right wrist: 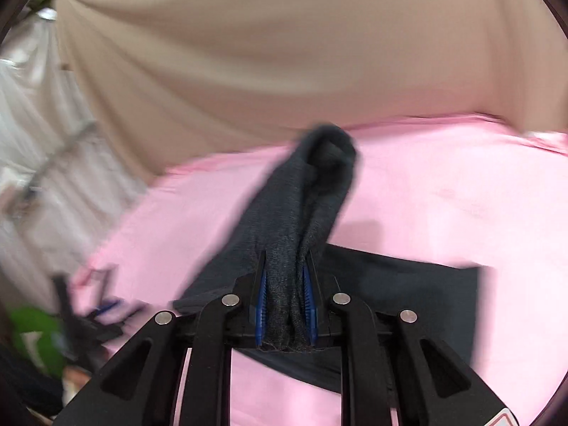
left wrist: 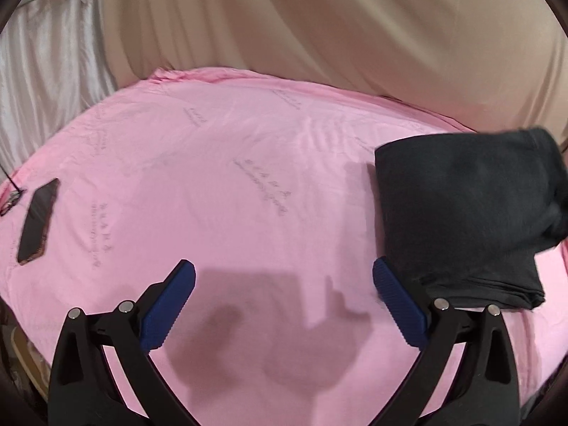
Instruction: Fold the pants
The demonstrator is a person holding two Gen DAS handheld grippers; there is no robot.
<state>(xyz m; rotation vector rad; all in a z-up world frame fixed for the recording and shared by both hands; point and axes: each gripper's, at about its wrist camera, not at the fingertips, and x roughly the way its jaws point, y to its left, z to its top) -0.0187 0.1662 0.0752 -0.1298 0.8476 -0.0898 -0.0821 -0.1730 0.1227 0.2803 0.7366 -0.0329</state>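
Observation:
The dark grey pants (left wrist: 465, 213) lie folded in a thick stack on the pink sheet (left wrist: 227, 184) at the right of the left wrist view, their far right end lifted and blurred. My left gripper (left wrist: 284, 284) is open and empty over the sheet, its right finger just beside the stack's near left corner. In the right wrist view my right gripper (right wrist: 285, 291) is shut on a bunched fold of the pants (right wrist: 305, 195), which rises ahead of the fingers; the rest of the pants lies flat beneath.
A dark phone (left wrist: 37, 222) lies on the sheet at the far left, beside a thin black cord (left wrist: 10, 191). A beige curtain (left wrist: 355, 35) hangs behind the bed. The other gripper (right wrist: 103, 314) shows blurred at the left of the right wrist view.

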